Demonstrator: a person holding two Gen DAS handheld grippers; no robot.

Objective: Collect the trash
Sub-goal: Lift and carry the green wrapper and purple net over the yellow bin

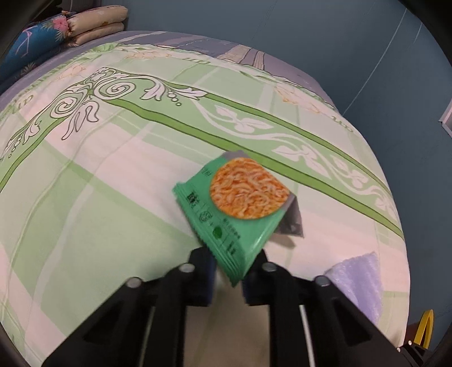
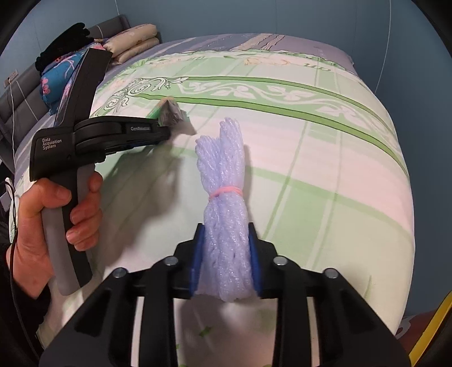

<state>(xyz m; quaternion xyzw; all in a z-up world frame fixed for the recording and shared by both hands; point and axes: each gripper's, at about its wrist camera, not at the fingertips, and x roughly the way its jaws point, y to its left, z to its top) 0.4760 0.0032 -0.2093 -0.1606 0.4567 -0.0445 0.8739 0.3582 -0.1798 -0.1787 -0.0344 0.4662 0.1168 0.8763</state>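
A green instant-noodle packet point(image 1: 240, 203) with a picture of orange noodles and a silvery inside lies tilted on the bed, and my left gripper point(image 1: 230, 261) is shut on its near corner. In the right wrist view, a hand point(image 2: 42, 214) holds that left gripper point(image 2: 165, 128), with the packet point(image 2: 168, 113) at its tips. A lavender foam-net bundle point(image 2: 226, 197) tied with a pink rubber band lies lengthwise on the sheet. My right gripper point(image 2: 226, 251) is shut on its near end, blue pads point(image 2: 197, 254) pressing both sides. The bundle point(image 1: 356, 276) also shows right of the left gripper.
The bed wears a green-and-white floral sheet point(image 1: 113, 197) that drops off at the right edge. Folded beige pillows point(image 1: 96, 25) and a blue flowered quilt point(image 1: 34, 42) are stacked by the grey headboard point(image 2: 25, 96). A yellow object point(image 1: 423, 327) stands beside the bed at lower right.
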